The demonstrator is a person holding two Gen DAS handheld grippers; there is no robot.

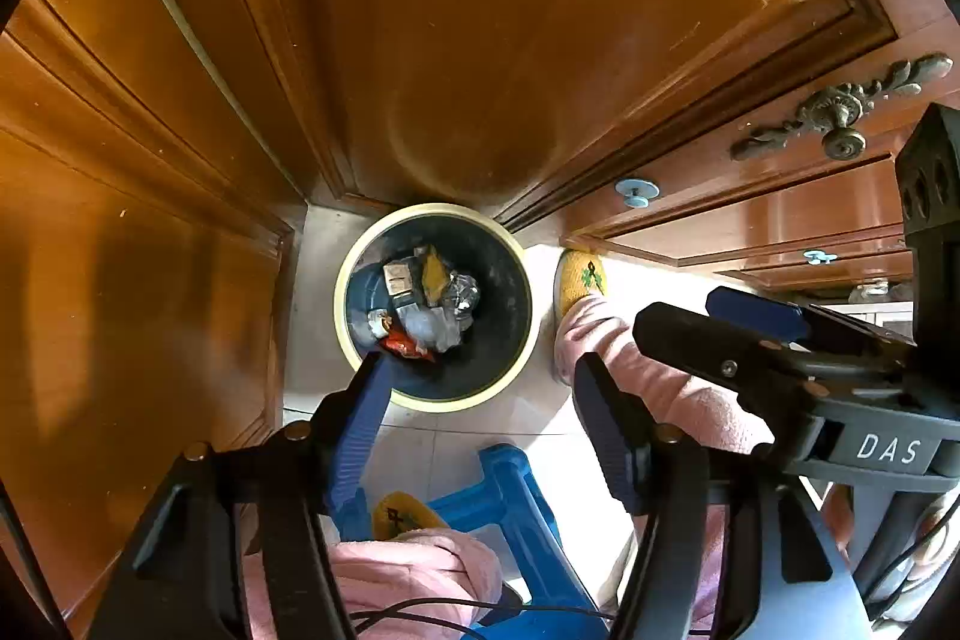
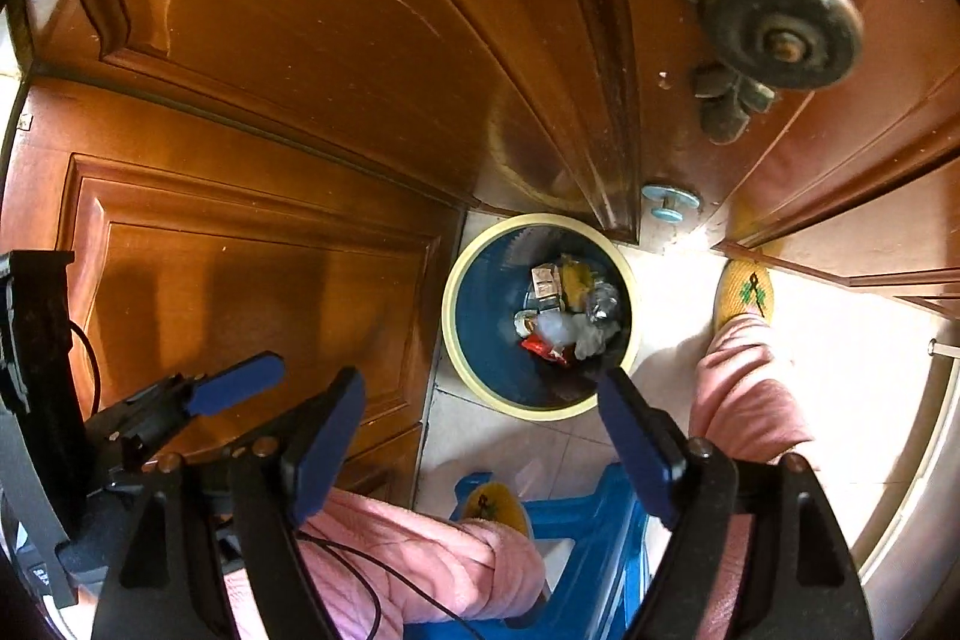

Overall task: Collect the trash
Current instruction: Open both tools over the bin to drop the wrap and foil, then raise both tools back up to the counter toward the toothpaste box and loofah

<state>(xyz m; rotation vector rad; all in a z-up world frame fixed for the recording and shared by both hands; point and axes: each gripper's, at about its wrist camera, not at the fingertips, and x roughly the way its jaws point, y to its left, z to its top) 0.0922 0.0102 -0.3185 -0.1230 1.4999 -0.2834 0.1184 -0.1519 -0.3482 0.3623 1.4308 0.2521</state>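
Wooden cabinet doors (image 1: 450,40) back a blue bin (image 1: 510,340) holding the trash (image 1: 423,307); above it, left gripper (image 1: 480,382) and right gripper (image 2: 483,403) hang released and empty, so the drop looks finished and the next piece needs fetching.

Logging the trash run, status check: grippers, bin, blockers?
Left hand-held gripper open, empty. Right hand-held gripper open, empty. Trash bin below, trash inside. Nothing blocking its mouth.

The round trash bin (image 1: 360,274) is dark blue inside with a cream rim. Its crumpled trash (image 1: 423,307) mixes red, yellow, white and silver. The carved wooden cabinet doors (image 1: 480,40) glow orange-brown. The knitted slippers (image 1: 579,277) are yellow with a green clover pattern, the fleecy trousers (image 2: 744,388) pink, the plastic stool (image 1: 510,496) bright blue.
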